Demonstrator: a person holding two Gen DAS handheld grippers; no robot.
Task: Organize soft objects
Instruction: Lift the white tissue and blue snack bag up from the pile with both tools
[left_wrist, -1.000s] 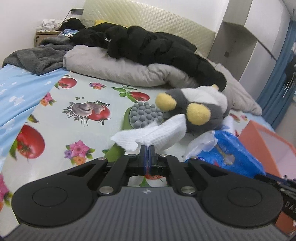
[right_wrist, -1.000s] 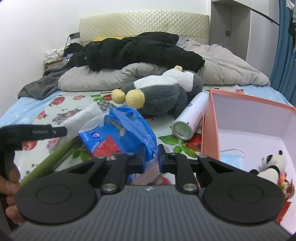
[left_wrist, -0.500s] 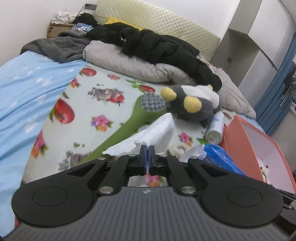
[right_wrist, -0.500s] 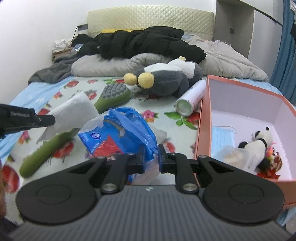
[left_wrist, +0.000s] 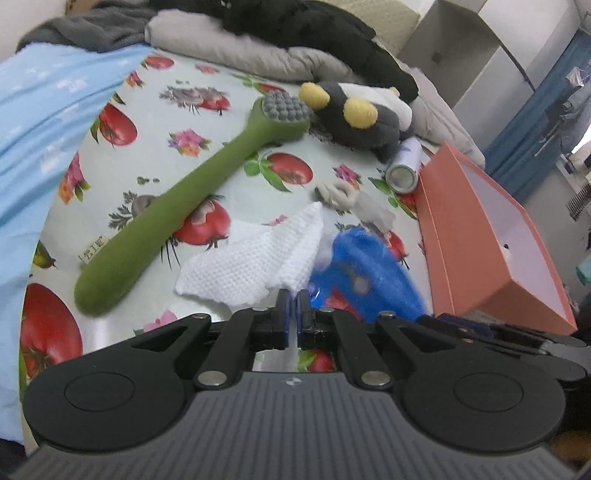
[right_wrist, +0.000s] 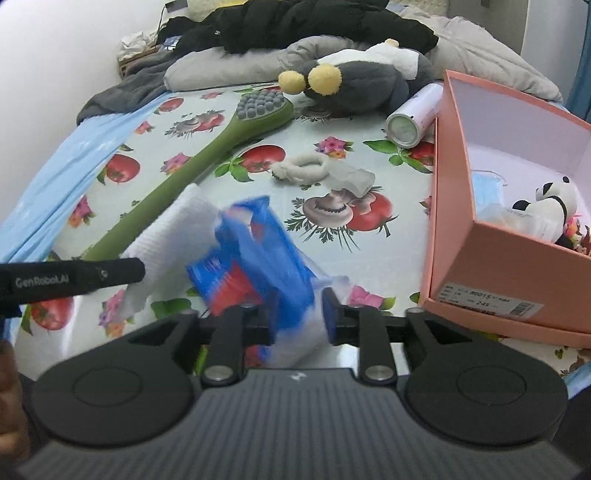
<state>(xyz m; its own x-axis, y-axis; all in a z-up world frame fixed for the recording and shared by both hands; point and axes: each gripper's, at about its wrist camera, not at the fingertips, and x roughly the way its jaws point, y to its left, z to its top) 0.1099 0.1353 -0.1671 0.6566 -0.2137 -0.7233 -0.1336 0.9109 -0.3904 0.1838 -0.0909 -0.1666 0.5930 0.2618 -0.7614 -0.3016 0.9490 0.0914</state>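
Pink box (right_wrist: 480, 258) lies to the right of the right hand-held gripper (right_wrist: 299, 314), whose jaws are opening around a blue packet (right_wrist: 255, 251); left hand-held gripper (left_wrist: 293, 306), farther away, pinches a white cloth (left_wrist: 255, 258).

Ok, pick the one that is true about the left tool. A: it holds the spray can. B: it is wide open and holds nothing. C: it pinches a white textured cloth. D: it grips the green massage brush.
C: the left tool is shut on an edge of the white textured cloth; the green massage brush and the spray can lie apart on the bed.
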